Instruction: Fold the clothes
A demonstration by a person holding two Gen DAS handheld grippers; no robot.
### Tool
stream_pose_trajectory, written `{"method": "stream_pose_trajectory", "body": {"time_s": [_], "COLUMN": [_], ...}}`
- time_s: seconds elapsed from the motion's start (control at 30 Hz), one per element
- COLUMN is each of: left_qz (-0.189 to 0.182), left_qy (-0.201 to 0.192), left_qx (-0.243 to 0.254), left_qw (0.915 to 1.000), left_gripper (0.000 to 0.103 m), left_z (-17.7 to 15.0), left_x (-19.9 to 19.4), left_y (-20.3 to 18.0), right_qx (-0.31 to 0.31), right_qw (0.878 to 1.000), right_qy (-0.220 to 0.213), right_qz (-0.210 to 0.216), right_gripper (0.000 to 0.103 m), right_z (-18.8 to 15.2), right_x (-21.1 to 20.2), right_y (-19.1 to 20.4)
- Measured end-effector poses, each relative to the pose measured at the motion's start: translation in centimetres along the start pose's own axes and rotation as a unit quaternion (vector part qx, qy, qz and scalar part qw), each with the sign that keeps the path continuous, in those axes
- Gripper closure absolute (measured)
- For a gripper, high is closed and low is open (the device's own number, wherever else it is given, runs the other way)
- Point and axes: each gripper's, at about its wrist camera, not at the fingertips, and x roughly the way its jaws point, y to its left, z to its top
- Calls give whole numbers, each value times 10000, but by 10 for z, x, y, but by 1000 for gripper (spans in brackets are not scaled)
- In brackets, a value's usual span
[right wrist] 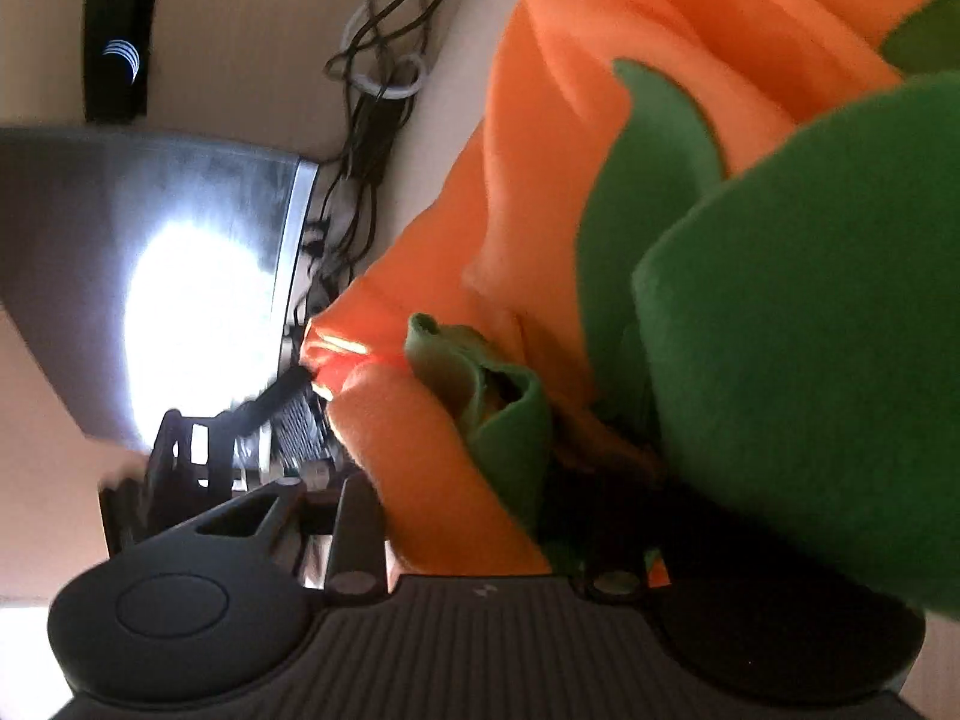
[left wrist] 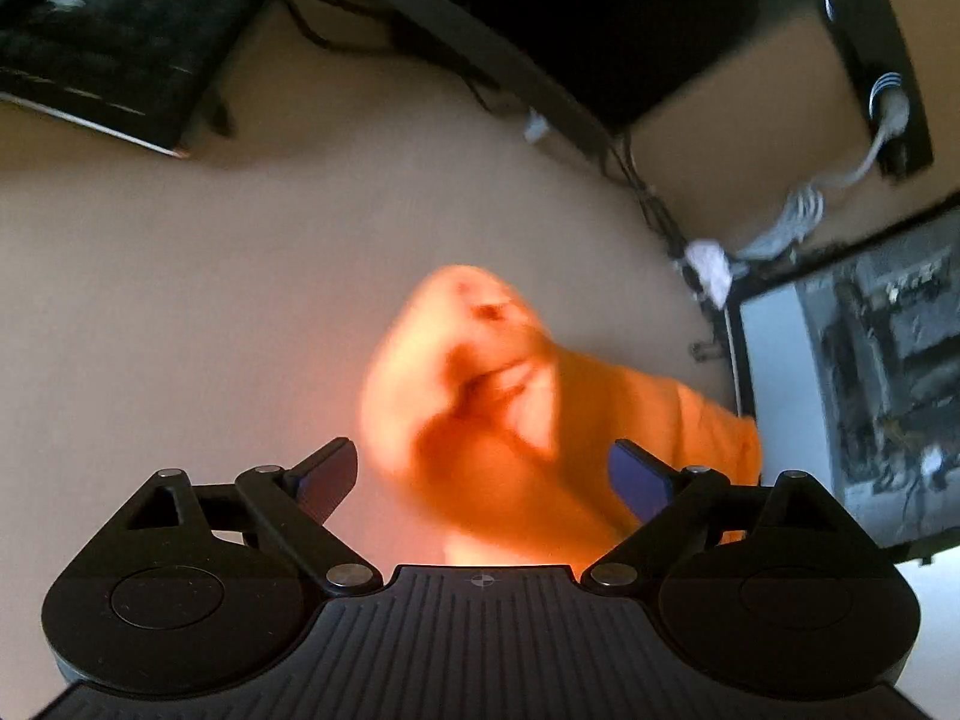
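An orange garment (left wrist: pixel 510 414) hangs bunched in the air ahead of my left gripper (left wrist: pixel 483 474), blurred by motion. The left gripper is open, its blue pads (left wrist: pixel 639 480) spread wide, the cloth lying beyond and between them without being pinched. In the right wrist view the same orange garment (right wrist: pixel 600 120) with green trim (right wrist: pixel 810 360) fills the right side, very close to the camera. My right gripper (right wrist: pixel 480 528) is buried in the cloth; its fingers are drawn together and the fabric bunches from between them, so it is shut on the garment.
A beige table (left wrist: pixel 180 300) lies below. A dark keyboard (left wrist: pixel 102 42) sits at the far left, a monitor (left wrist: pixel 852 396) at the right, with tangled cables (left wrist: pixel 780 228) behind it. The right wrist view shows a glaring screen (right wrist: pixel 180 300) and cables (right wrist: pixel 384 72).
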Motion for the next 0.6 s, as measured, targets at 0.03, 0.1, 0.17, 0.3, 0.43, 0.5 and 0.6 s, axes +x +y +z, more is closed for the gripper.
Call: {"method": "stream_pose_trajectory", "body": {"time_s": [0.03,0.1,0.17,0.3,0.43,0.5,0.6], "left_qz": [122,454,792,800,197,-327,-452], "left_qy": [61,148,195,-14,-628,-958,-1071], "left_qx": [79,276,512,840,1363,1589,1775], "left_qw": [9999,9985,9953,9932,9885,9821,9772], "left_gripper": [9,11,58,69,39,13,9], "left_z": [0,-1,-1,5,12,17,16], "left_x": [6,13,13,-27,-80,-90,-78], "left_y": [-5,-14,-20,-39,-84,-109,-131], "right_qx": [-228,-988,-1843,-3021,-2293,-1804,-982], "right_qw": [9997,9944,9806,9502,9727,9809,9907], "right_qy": [39,71,6,-142,-200,-332,-806], "right_qz": [-74,-370,-669,-747,284,651,486], "right_gripper": [75,74,74,75,75,75,75], "right_z": [-5,-15,-29,-51,-37,-26,-9], "right_x": [0,-2,-2,-13,-56,-81,-104], "right_y": [5,22,46,88,93,83,54]}}
